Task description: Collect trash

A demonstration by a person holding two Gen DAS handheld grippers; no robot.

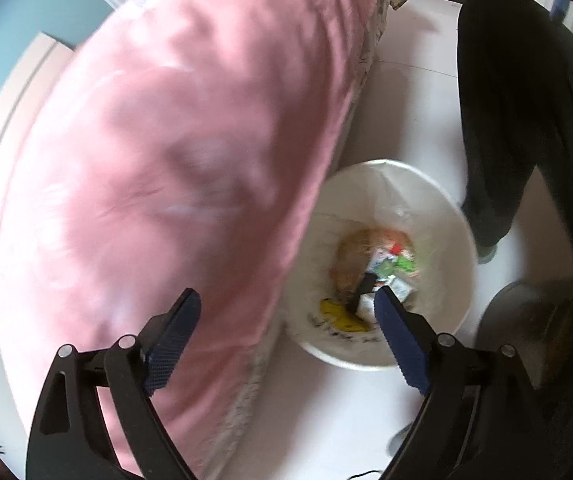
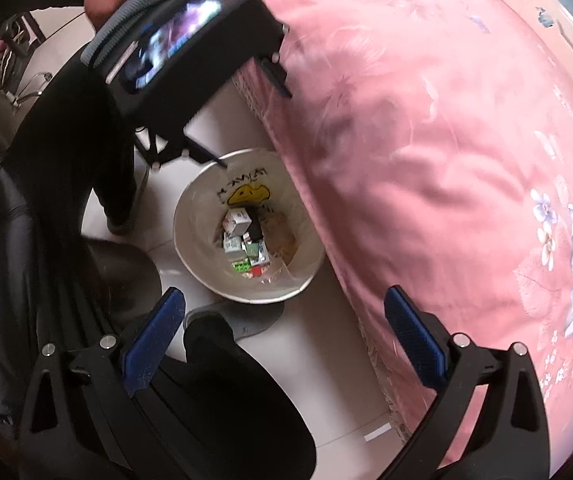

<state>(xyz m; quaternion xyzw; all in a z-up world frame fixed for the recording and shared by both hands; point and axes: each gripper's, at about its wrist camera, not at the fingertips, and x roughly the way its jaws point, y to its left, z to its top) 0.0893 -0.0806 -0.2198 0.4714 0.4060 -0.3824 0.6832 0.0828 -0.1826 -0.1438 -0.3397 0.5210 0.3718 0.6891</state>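
Observation:
A round white trash bin (image 1: 442,216) with a plastic liner stands on the floor against the bed. Inside lie small cardboard boxes (image 1: 400,290), a black item (image 1: 363,289), green scraps and brown paper. My left gripper (image 1: 286,312) hangs open above the bin's near rim and the bed's edge, nothing between its blue pads. In the right wrist view the bin (image 2: 190,220) sits at the centre with the boxes (image 2: 238,220) at its bottom. My right gripper (image 2: 286,304) is open and empty above the floor just short of the bin. The left gripper's black housing (image 2: 190,64) hovers over the bin's far side.
A pink flowered bedcover (image 2: 446,140) bulges over the bin's side. A person's legs in dark trousers (image 1: 498,120) stand right of the bin, with grey slippers (image 2: 246,320) close to its rim. White tile floor (image 1: 326,420) lies in front. A paper strip (image 2: 376,435) lies by the bed.

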